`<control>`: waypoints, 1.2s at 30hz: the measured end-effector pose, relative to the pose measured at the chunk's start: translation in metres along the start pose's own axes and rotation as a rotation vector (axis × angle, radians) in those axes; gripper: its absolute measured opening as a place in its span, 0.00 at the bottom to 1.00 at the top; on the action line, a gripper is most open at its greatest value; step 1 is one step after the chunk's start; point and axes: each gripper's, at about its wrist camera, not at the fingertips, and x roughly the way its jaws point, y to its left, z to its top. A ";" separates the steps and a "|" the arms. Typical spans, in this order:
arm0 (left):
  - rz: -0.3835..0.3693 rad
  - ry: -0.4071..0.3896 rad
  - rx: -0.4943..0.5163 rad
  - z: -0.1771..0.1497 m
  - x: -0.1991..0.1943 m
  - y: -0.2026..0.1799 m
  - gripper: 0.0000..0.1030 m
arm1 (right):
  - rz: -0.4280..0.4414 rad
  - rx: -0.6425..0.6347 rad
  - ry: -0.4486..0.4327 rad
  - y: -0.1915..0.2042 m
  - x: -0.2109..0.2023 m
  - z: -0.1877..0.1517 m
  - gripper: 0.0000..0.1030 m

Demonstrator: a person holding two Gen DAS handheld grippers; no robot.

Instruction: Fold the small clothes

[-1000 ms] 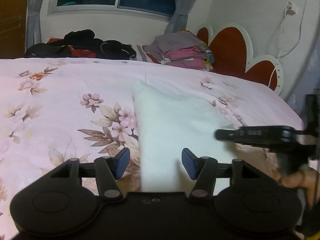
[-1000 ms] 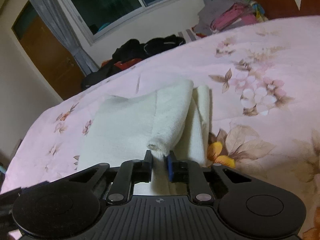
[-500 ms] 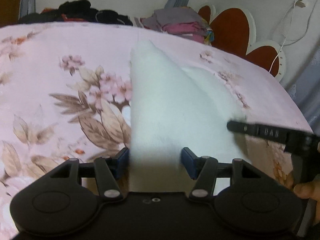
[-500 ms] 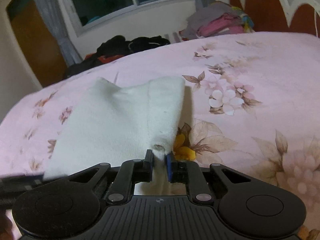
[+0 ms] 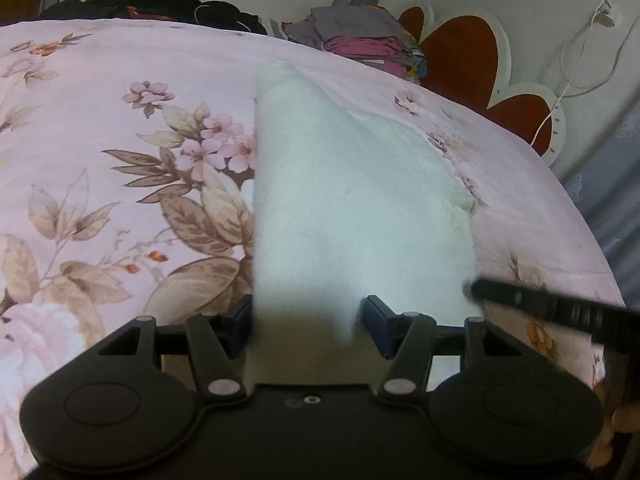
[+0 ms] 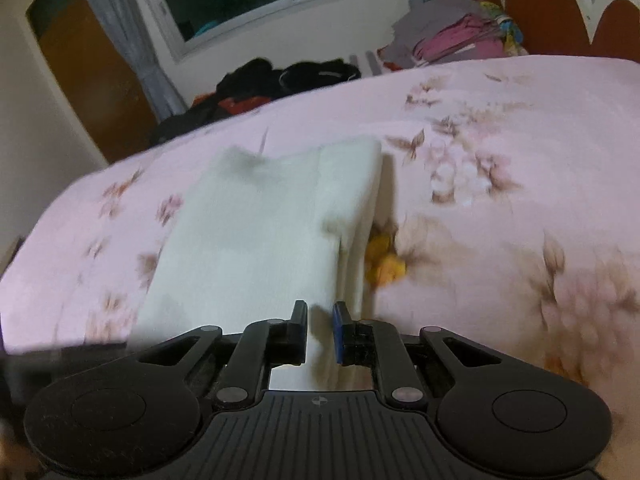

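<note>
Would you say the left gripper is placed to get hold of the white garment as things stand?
Probably yes. The left gripper is open, and the near edge of the white garment already lies between its fingers, with nothing in between. The right gripper holds the cloth's other side, off to the right.

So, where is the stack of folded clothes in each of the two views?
Left wrist view: the stack of folded clothes is at the top, right of centre, beside the red headboard.
Right wrist view: the stack is at the upper right.
Shared landmark: the white cloth.
</note>
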 end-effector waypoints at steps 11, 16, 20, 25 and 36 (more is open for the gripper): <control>-0.002 0.025 0.034 -0.010 0.003 -0.011 0.55 | -0.180 -0.175 0.054 0.018 0.007 -0.038 0.12; -0.029 0.007 -0.005 0.006 -0.016 -0.004 0.56 | -0.143 -0.108 0.045 0.010 -0.004 -0.029 0.12; -0.018 -0.073 -0.025 0.040 -0.028 0.002 0.61 | -0.075 -0.001 -0.046 -0.001 -0.017 0.005 0.13; 0.017 -0.131 -0.049 0.081 -0.012 0.005 0.63 | -0.064 0.047 -0.119 -0.006 0.000 0.047 0.65; 0.072 -0.132 -0.106 0.133 0.055 0.022 0.53 | -0.059 0.198 -0.071 -0.042 0.084 0.105 0.55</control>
